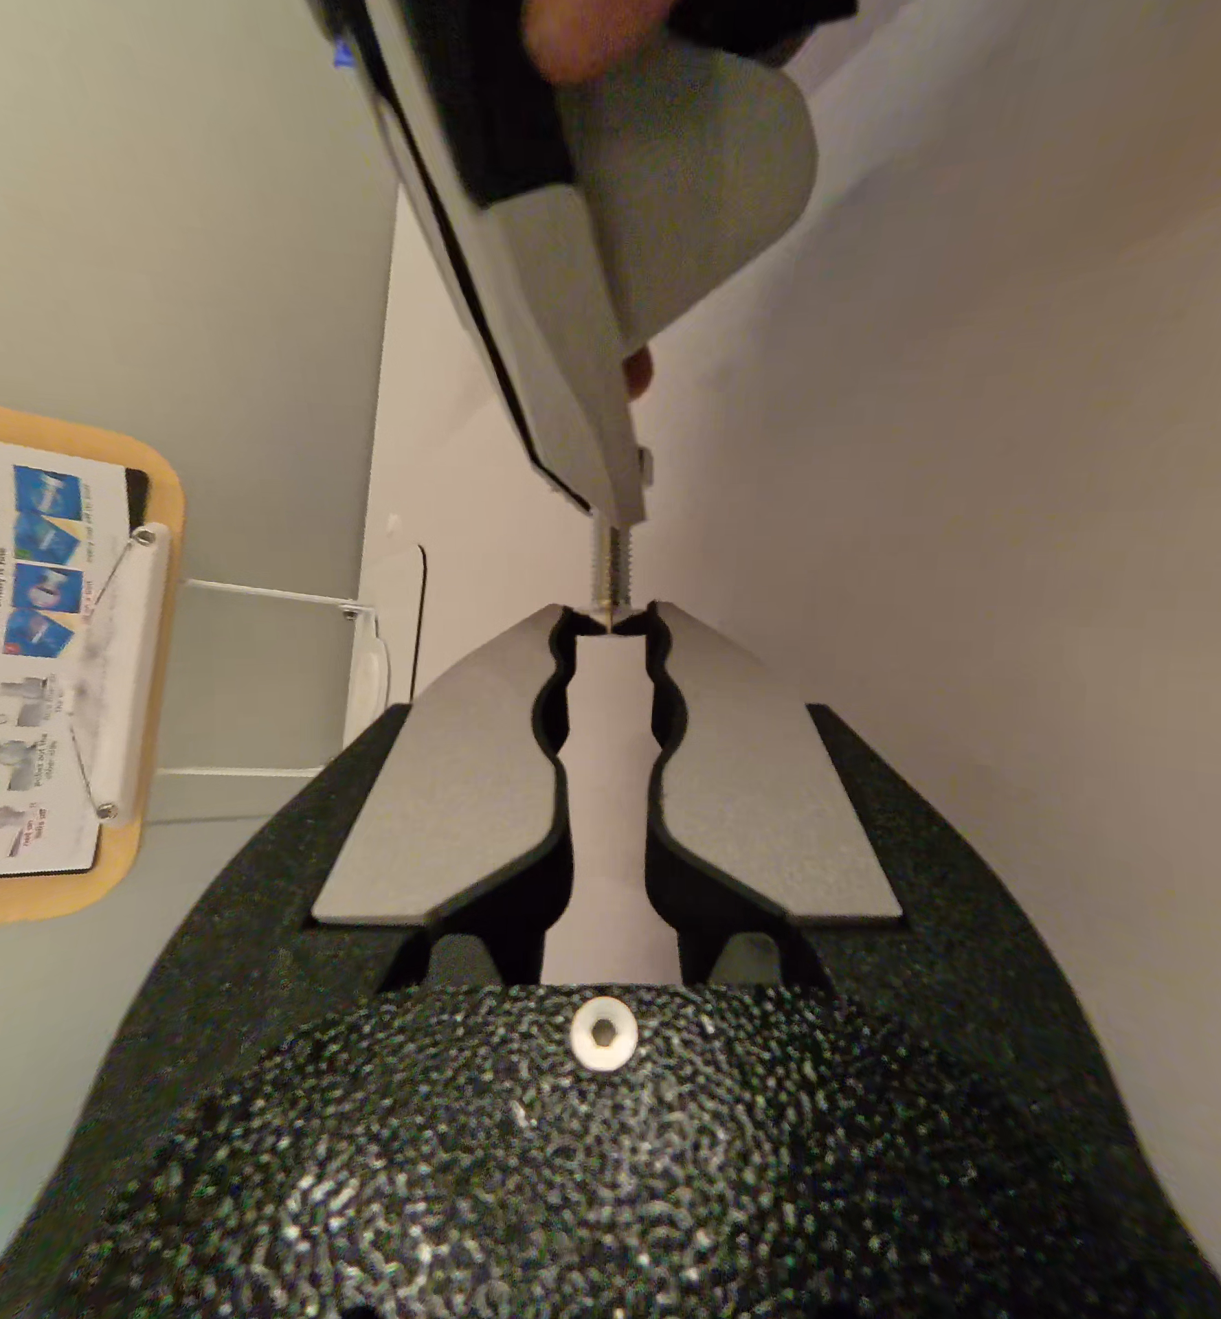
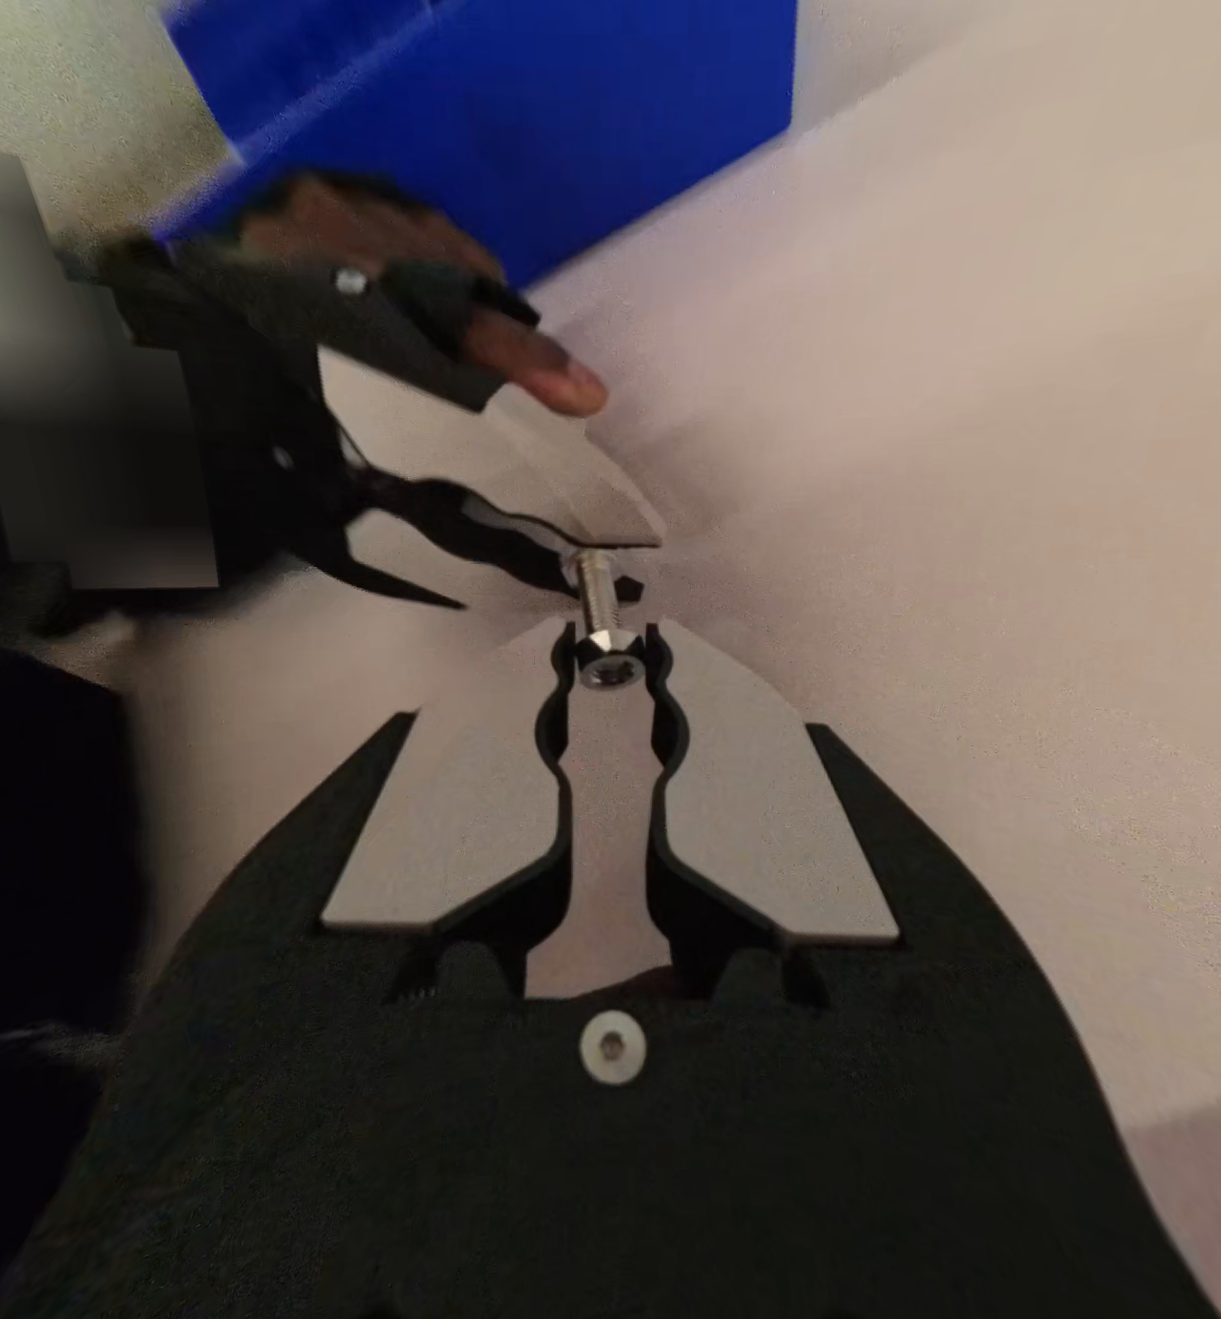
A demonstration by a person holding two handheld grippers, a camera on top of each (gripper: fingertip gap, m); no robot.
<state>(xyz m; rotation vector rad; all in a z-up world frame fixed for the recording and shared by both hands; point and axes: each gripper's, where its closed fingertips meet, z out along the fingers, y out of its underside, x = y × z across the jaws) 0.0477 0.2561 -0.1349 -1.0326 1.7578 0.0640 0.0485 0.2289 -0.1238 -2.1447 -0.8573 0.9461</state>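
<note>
We pinch one silver bolt (image 2: 599,592) between us above the pale surface (image 2: 950,499): our right gripper (image 2: 609,660) fingers clamp its nut (image 2: 607,660), our left gripper (image 1: 611,622) fingers its head.

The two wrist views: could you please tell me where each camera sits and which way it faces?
Left wrist view: on the left tool, looking along its fingers at the bolt, with the right tool and a fingertip beyond; a clipboard at left.
Right wrist view: on the right tool, facing the nut, the left tool, a hand and a blue bin.
Shared: the bolt and both tools.
</note>
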